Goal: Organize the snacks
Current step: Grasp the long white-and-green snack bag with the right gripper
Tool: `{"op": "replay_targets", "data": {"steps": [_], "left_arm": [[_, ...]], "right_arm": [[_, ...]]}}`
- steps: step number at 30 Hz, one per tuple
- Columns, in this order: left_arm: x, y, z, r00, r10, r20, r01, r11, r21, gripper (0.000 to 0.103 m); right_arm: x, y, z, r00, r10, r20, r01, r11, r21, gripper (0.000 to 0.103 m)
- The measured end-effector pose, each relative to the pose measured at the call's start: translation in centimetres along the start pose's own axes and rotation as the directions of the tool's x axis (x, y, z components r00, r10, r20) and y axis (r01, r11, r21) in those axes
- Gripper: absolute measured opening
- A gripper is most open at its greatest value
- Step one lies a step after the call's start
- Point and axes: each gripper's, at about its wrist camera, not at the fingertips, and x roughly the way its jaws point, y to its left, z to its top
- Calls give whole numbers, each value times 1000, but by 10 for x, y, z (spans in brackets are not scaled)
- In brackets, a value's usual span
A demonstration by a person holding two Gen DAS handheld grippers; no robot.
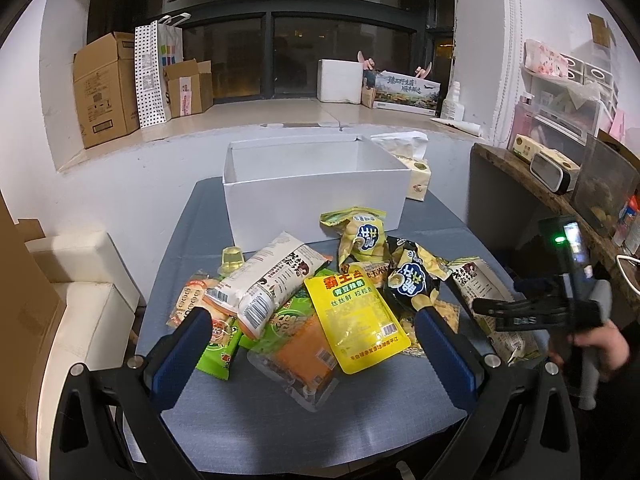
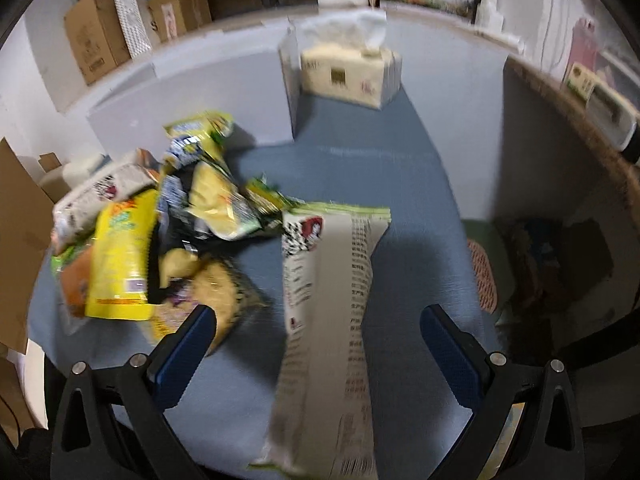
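Left wrist view: our left gripper [image 1: 314,326] hangs wide open over the snack pile, w/ nothing held. Under it lie the yellow pouch [image 1: 356,322], an orange pack [image 1: 306,354] and a white cracker pack [image 1: 268,280], all overlapping on the blue table [image 1: 260,432]. The white box [image 1: 316,188] stands open behind the pile, nothing visible inside from here. Our right gripper [image 1: 494,310] sits at the pile's right edge, above a long white pack [image 1: 472,276].

Right wrist view: blurry. Right gripper's fingers are spread wide, and that long pack lies between them, untouched as far as we can tell.

Risk, we reckon: the packs overlap, so closing on one may drag its neighbours, or slick film may slip out.
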Motion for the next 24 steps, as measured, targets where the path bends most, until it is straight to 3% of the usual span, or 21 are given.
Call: {"op": "replay_targets", "data": {"steps": [2, 4, 6, 10, 11, 17, 20, 24], "left_arm": [[0, -1, -1, 1000, 3, -1, -3, 1000, 7, 103], [0, -3, -2, 1000, 14, 3, -14, 1000, 22, 103], [1, -3, -3, 1000, 18, -1, -18, 999, 27, 103], [6, 3, -4, 1000, 4, -13, -4, 1000, 11, 103], [7, 4, -5, 1000, 4, -14, -4, 1000, 9, 103], [19, 20, -5, 998, -53, -31, 53, 999, 6, 103], [38, 30, 0, 999, -37, -33, 39, 998, 57, 103], [70, 40, 10, 994, -76, -79, 87, 984, 153, 103]], "right_arm": [[11, -2, 1, 998, -58, -17, 58, 998, -12, 103], [17, -3, 0, 999, -51, -6, 51, 998, -22, 101], [26, -8, -1, 999, 1, -49, -1, 1000, 4, 91], [28, -6, -2, 998, -29, -50, 28, 1000, -14, 52], [27, -7, -2, 999, -14, -52, 14, 1000, -4, 50], [15, -10, -4, 999, 5, -34, -4, 1000, 9, 48], [-16, -6, -3, 1000, 14, 18, -14, 1000, 11, 48], [-51, 3, 0, 993, 46, 107, -46, 999, -2, 48]]}}
